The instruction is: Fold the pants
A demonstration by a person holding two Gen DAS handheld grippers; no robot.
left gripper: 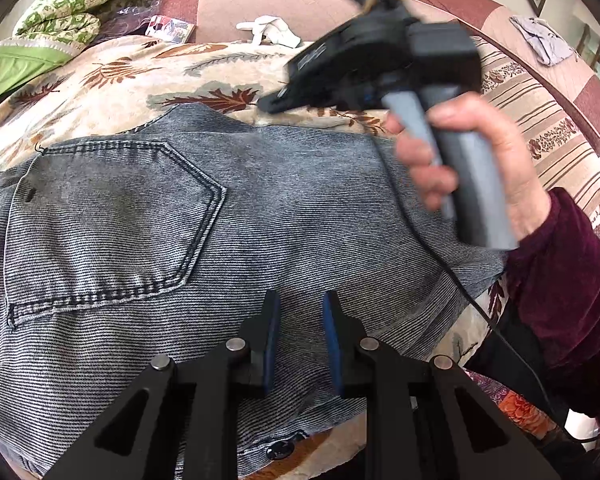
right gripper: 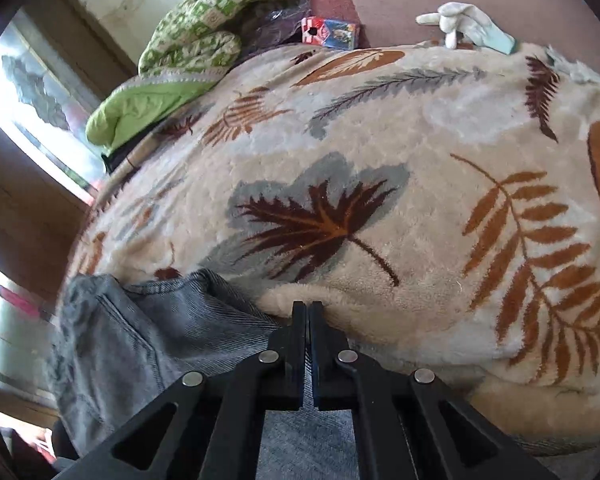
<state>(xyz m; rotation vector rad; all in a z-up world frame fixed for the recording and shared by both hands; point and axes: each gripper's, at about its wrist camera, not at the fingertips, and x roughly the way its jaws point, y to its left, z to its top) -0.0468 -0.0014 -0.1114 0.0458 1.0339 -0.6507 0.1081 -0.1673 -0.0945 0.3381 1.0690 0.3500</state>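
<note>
Evidently the grey jeans [left gripper: 228, 216] lie back-pocket up on the leaf-patterned blanket [right gripper: 380, 128] of the bed. The right gripper [right gripper: 308, 306] is clamped together, seemingly pinching a denim edge to carry a fold. The left gripper [left gripper: 300, 304] hovers parted over the seat, holding nothing.

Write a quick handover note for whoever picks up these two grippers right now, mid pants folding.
Left gripper: open, over the jeans, holding nothing.
Right gripper: jaws closed at the jeans' far edge against the leaf blanket; whether denim is pinched is unclear.
Jeans lie on the blanket, back pocket up, button at the near edge.
Done: seat section laid flat. Legs are out of view, so fold progress is unclear.
Left: finish folding.
</note>
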